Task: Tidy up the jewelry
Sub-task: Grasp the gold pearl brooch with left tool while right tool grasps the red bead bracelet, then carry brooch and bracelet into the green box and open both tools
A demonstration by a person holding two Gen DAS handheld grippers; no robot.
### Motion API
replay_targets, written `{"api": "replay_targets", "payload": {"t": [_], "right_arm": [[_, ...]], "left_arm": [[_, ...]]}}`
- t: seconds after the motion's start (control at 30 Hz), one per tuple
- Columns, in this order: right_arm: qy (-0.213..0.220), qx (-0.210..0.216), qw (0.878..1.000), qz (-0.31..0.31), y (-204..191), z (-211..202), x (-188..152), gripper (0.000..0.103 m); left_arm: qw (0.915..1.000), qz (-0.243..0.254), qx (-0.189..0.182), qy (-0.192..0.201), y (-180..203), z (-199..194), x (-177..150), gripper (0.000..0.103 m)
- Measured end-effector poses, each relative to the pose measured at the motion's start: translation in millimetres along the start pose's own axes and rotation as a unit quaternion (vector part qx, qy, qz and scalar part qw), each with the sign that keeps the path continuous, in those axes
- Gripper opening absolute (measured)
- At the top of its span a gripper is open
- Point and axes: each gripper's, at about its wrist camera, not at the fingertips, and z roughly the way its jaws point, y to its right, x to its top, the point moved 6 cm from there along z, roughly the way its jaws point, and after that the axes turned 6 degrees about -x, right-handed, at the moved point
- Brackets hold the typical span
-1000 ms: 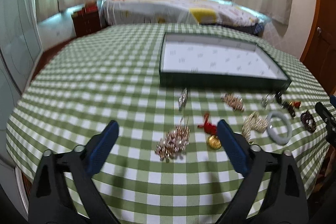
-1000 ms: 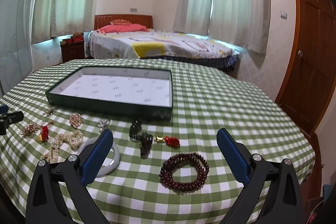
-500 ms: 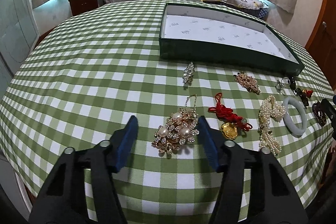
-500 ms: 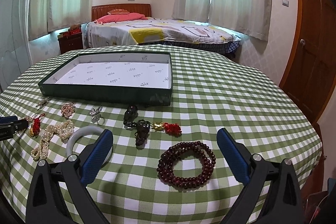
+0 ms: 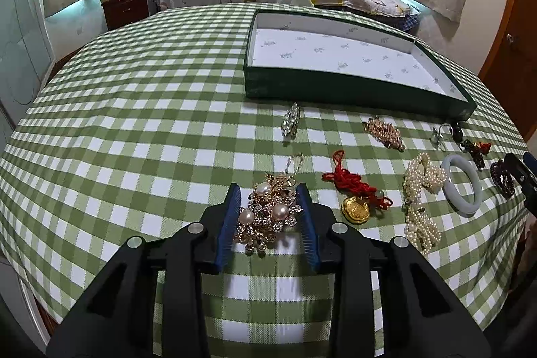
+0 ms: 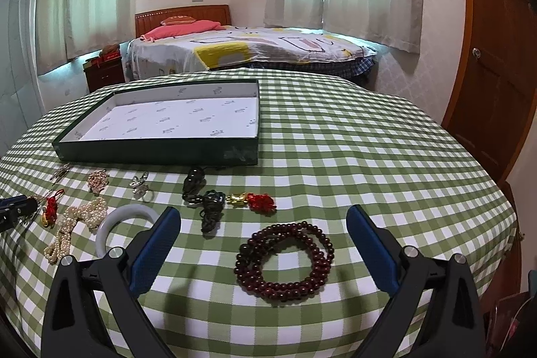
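Gold pearl brooch [image 5: 268, 213] sits between the left gripper [image 5: 268, 217] pads — seemingly pinched; right gripper [image 6: 263, 244] gapes wide.

Left claw [image 5: 268, 217]: one second ago, jaws wide, raised over the desk with the gold pearl brooch [image 5: 268, 212] ahead of the tips; half a second ago, lower and narrower, pads either side of the brooch; now pads [image 5: 228, 223] drawn in against the brooch's flanks, apparently touching, though contact is hard to confirm.

Right claw [image 6: 263, 244]: jaw spacing unaltered; camera has edged forward and down, so the dark red bead bracelet [image 6: 284, 260] now lies nearer, between the pads rather than ahead of them.
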Motion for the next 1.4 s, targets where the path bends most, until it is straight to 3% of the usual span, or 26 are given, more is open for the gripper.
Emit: {"api": "replay_targets", "payload": {"t": [0.33, 0.7, 0.73, 0.87, 1.0, 1.07, 1.27, 1.4], "right_arm": [[-0.03, -0.018, 0.999, 0.028, 16, 13, -6, 0.096], [-0.08, -0.017, 0.996, 0.027, 16, 34, -25, 0.095], [-0.08, -0.015, 0.996, 0.026, 15, 33, -25, 0.093], [-0.073, -0.007, 0.997, 0.024, 13, 28, -23, 0.061], [-0.069, 0.007, 0.997, 0.021, 10, 25, -22, 0.046], [-0.068, 0.016, 0.997, 0.021, 9, 24, -21, 0.028], [-0.07, 0.029, 0.997, 0.028, 9, 24, -20, 0.016], [-0.067, 0.032, 0.997, 0.028, 8, 22, -19, 0.016]], "left_arm": [[0.9999, -0.001, -0.005, 0.012, -1, -2, 7, 0.019], [0.9998, -0.006, -0.014, 0.015, -2, 2, 9, 0.019], [0.9998, -0.007, -0.015, 0.015, -2, 2, 9, 0.019], [0.9997, -0.008, -0.016, 0.015, -2, 1, 9, 0.019], [0.9997, -0.008, -0.016, 0.015, -2, 1, 9, 0.019], [0.9997, -0.008, -0.016, 0.015, -2, 1, 10, 0.019], [0.9996, -0.01, -0.018, 0.021, -3, -3, 10, 0.019], [0.9991, -0.013, -0.027, 0.028, -3, -7, 11, 0.019]]}}
